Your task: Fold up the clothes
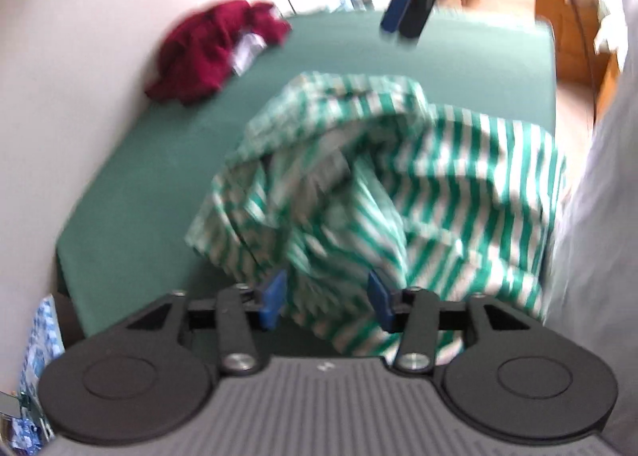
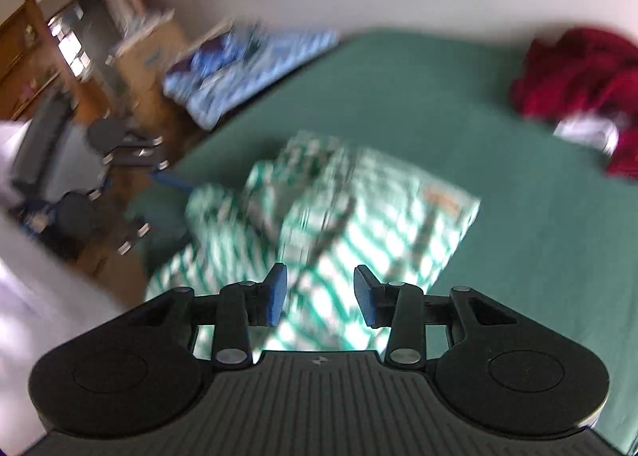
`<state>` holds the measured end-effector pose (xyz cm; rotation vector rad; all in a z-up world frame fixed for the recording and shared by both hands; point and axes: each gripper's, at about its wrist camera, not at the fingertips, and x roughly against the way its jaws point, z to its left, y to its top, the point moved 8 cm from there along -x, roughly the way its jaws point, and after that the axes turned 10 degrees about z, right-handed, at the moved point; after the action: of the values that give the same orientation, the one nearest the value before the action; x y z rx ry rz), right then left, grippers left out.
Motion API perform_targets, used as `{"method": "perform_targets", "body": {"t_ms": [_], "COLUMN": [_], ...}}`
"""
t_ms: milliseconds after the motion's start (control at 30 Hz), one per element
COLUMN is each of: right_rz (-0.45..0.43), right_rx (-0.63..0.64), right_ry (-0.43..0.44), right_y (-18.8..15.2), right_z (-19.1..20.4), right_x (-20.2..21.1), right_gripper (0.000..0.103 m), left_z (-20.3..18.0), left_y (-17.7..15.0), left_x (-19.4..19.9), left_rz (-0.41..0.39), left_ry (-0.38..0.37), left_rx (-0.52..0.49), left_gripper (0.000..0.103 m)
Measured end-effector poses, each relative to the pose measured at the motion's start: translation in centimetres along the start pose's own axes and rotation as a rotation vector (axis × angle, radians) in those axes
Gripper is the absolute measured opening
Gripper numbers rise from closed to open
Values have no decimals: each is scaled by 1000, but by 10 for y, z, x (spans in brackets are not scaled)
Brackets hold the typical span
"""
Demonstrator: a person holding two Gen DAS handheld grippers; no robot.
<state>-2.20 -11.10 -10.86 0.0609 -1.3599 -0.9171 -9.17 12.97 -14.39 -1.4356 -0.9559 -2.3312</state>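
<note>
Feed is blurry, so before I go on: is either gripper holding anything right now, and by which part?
Nothing is held. The left gripper and right gripper both have their jaws open over the crumpled green-striped shirt, with no cloth pinched between the pads.

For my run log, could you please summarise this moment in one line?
left gripper: open | right gripper: open | striped shirt: crumpled, unfolded | red garment: aside

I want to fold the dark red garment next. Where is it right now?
The dark red garment lies crumpled at the far left corner of the green table by the wall in the left wrist view, apart from the striped shirt.
</note>
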Motion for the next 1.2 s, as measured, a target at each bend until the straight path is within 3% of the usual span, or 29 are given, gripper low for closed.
{"method": "perform_targets", "body": {"t_ms": [100,233,300,400,533,633,667,733,800,967,1000,1067,1133,1200], "right_rz": [-44,2,51,111,13,-59,-84,-102,-96,-82,-79,-73,-78,-149], "right_rx": [-5,25,22,19,118,193,217,284,303,349,359,377,385,318], "right_ry": [-23,-56,-66,-88,-82,-78,-77,-80,-89,-113,-117,-127,-127,-68], "right_y": [10,-3,-18,-35,-14,1,6,13,18,29,31,36,41,47], "right_z": [6,21,20,11,34,52,58,70,69,67,67,66,65,65], "right_x": [-24,-63,-75,-86,-63,-46,-40,-44,-55,-81,-86,-96,-102,-79], "right_gripper": [38,31,15,15,17,29,41,43,38,26,12,6,6,6], "left_z": [-11,-27,-34,-45,-44,-30,-28,-29,-33,-55,-59,-68,-70,-64], "left_y": [5,12,15,14,17,18,17,13,9,14,16,19,22,25], "left_x": [-19,-44,-56,-64,-53,-25,-17,-9,-6,-17,-23,-36,-49,-59], "left_rz": [16,38,49,50,57,19,11,15,32,37,42,51,63,74], "left_ry": [-14,-33,-43,-24,18,36,30,18,2,-119,-139,-161,-142,-94], "left_rx": [14,33,43,33,16,91,112,131,136,185,191,205,217,240], "left_gripper": [57,30,27,29,39,38,39,41,41,39,39,39,39,39]}}
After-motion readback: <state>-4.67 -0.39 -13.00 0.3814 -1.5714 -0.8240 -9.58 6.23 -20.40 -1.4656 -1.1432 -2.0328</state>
